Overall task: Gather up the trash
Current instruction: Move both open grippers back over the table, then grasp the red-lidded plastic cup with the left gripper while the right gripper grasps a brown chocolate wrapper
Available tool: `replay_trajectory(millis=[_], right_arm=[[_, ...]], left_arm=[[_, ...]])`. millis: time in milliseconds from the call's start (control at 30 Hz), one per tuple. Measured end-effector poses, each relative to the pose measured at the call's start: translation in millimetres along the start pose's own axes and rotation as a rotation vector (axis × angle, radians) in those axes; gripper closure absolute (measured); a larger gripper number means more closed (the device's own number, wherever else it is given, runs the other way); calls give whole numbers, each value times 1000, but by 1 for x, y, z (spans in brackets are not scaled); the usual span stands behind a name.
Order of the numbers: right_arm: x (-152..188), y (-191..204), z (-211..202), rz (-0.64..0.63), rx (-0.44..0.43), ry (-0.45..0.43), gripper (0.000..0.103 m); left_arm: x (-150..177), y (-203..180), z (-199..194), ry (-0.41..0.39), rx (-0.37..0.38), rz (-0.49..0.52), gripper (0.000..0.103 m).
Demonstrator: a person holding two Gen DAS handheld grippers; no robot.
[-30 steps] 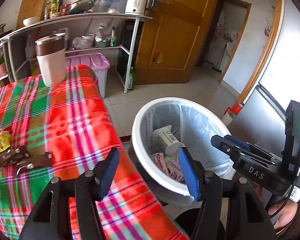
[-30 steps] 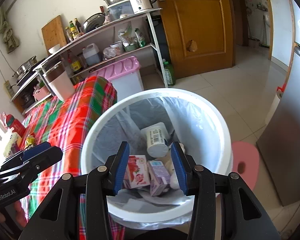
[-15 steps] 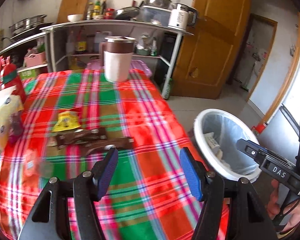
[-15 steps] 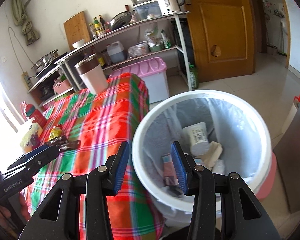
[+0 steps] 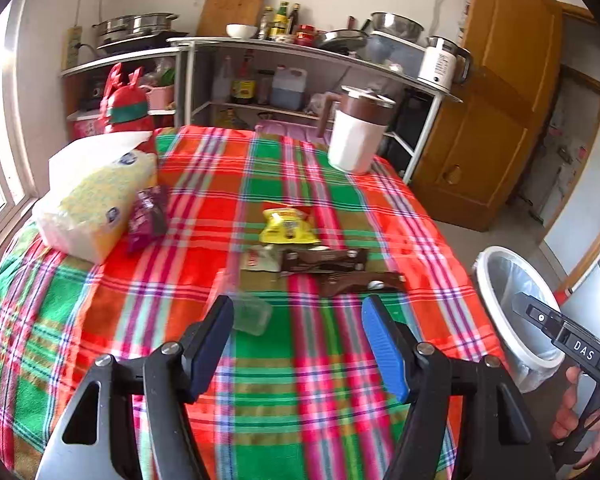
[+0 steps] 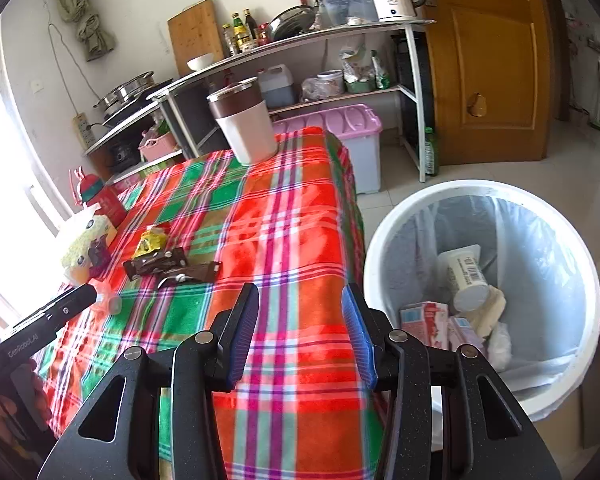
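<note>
The left hand-held gripper (image 5: 298,338) is open and empty; its jaws have just been opening. Just above it in the frame sits a small clear cup (image 5: 252,314) on the table (image 5: 100,312). It looks light, thin and easy to squash, so pinch its sides softly. The right hand-held gripper (image 6: 300,334) is open too.

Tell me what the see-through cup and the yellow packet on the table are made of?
The see-through cup looks like thin clear plastic: the plaid cloth shows through it. The yellow packet seems to be glossy plastic or foil film, since it is crinkled, printed and catches the light. I can't be certain which.
</note>
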State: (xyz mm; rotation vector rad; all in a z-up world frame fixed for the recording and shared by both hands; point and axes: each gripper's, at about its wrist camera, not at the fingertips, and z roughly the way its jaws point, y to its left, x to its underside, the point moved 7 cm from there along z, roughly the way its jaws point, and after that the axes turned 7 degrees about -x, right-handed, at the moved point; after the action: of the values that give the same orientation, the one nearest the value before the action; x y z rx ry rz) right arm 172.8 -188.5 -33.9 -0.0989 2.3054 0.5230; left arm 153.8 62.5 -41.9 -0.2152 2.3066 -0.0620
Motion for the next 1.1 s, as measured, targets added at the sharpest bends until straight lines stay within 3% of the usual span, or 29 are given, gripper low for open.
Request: replay_trajectory(millis=[167, 333, 600, 967, 1100], right_arm=[[0, 23, 19, -48, -38, 38, 57], [0, 47, 44, -122, -70, 82, 53], [-5, 81, 92, -274, -119, 180, 52], [-12, 96, 137, -316, -200, 260, 52], [0, 105, 137, -327, -296, 317, 52]], left_arm=[[4, 30, 6, 20, -41, -35, 32], [7, 46, 21, 64, -31, -75, 31], [11, 51, 44, 129, 3, -100, 31], [7, 47, 57, 163, 46, -107, 31], [5, 48, 59, 169, 61, -117, 31]])
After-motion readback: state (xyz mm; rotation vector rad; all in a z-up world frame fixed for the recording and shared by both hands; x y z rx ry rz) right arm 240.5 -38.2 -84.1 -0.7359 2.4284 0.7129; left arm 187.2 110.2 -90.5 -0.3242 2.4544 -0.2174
